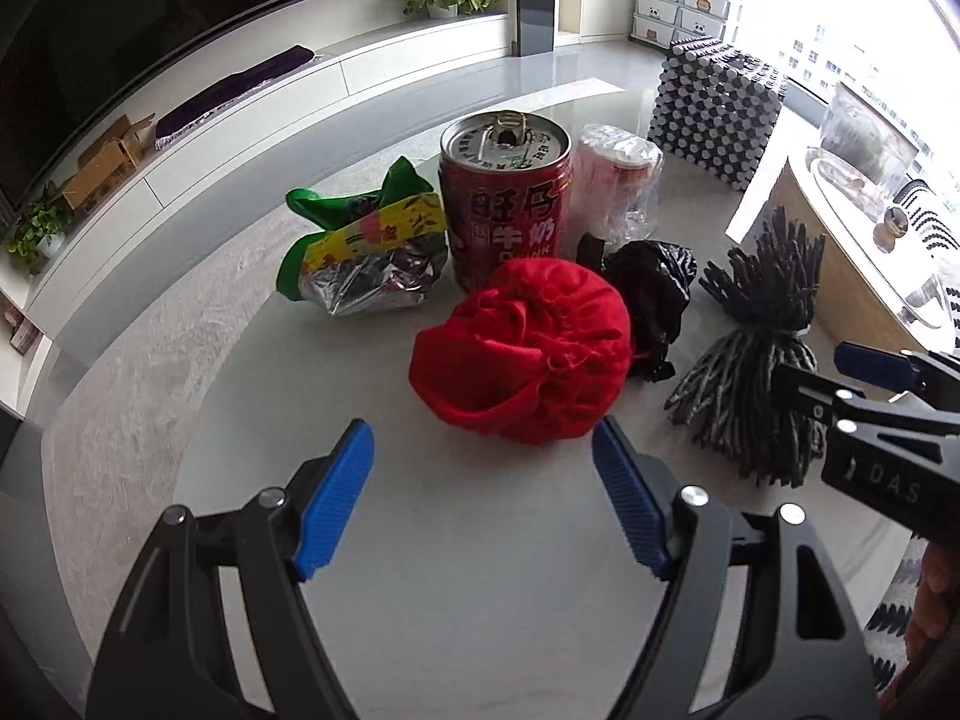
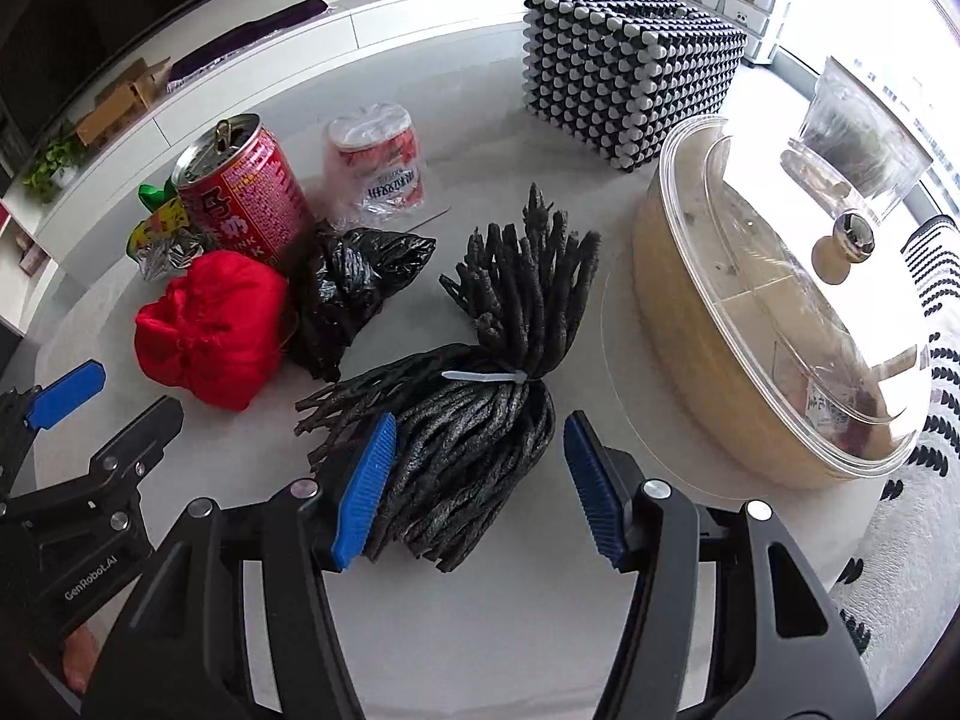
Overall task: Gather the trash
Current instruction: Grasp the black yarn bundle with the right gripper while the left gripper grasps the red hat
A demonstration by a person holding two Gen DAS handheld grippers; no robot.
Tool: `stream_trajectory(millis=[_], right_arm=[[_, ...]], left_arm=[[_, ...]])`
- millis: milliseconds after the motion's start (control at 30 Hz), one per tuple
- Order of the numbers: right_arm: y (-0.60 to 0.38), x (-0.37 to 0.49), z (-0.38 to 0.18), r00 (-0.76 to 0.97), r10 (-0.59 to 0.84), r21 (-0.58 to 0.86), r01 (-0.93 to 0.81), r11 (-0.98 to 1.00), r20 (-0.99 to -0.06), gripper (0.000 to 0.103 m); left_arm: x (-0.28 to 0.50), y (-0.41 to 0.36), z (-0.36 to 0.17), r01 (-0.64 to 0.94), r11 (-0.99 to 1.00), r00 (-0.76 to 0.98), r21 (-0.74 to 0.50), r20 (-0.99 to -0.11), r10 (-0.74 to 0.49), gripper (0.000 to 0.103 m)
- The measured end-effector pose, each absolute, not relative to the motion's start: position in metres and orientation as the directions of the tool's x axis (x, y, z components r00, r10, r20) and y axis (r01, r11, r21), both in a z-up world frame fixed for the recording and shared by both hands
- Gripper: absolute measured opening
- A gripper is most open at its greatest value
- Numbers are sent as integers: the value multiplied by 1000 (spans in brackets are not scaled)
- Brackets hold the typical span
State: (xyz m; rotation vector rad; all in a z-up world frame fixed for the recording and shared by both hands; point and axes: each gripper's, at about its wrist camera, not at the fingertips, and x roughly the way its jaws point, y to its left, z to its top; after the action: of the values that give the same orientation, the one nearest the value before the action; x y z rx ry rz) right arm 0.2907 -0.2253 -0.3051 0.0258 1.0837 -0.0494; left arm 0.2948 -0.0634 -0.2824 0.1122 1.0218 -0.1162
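On the pale round table top (image 1: 468, 588) a cluster of rubbish sits around one landmark, the tall red drink can with its pull-tab opened (image 1: 505, 198). Pressed against the can's left side lies a crumpled green and yellow snack packet with a silver foil lining (image 1: 366, 252). Just to the can's right stands a clear plastic wrapper around a red and white cup (image 1: 618, 180). Directly in front of the can, touching its base, is a bunched-up red cloth pouch with a drawstring mouth (image 1: 522, 348), and at the pouch's right edge a scrunched black plastic bag (image 1: 654, 300). Further right of the can lies a dark grey bundle of cords tied at its middle with a white cable tie (image 2: 474, 420).

The left gripper (image 1: 483, 498) hangs in front of the red pouch, on the side away from the can, its blue pads wide apart with nothing between them. The right gripper (image 2: 480, 480) stands over the near end of the cord bundle, its jaws parted and gripping nothing; its left pad lies against the cords while the right one is clear of them.

Behind the can, well to its right, stand a black and white studded box (image 2: 630, 60) and a beige oval dish under a clear lid (image 2: 780, 312).
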Motion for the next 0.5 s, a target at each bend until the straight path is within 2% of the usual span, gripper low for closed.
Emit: stream_trajectory(millis=[100,200,333,433,467,500], right_arm=[[-229,295,-313,453,-28,-2,58,998,-891,57],[-231,297,-320,439,-22,4,58,998,-898,57],[-232,301,-327,415,-9,10,43,999,-910,53],[-229,304,-329,409,3,17,30,999,-913,40],[-228,303,-328,411,7,19,26,999,-912,32],[-227,303,-327,410,16,27,21,999,-912,24]], left_arm=[[313,-69,-292,174,985,495,2,-865,-85,75],[325,-75,-302,189,981,480,-32,-869,-121,81],[333,-81,-310,211,975,462,-64,-873,-157,82],[337,-86,-316,228,971,449,-68,-878,-167,82],[338,-88,-317,231,971,448,-69,-878,-169,81],[338,-89,-318,236,969,448,-74,-877,-176,77]])
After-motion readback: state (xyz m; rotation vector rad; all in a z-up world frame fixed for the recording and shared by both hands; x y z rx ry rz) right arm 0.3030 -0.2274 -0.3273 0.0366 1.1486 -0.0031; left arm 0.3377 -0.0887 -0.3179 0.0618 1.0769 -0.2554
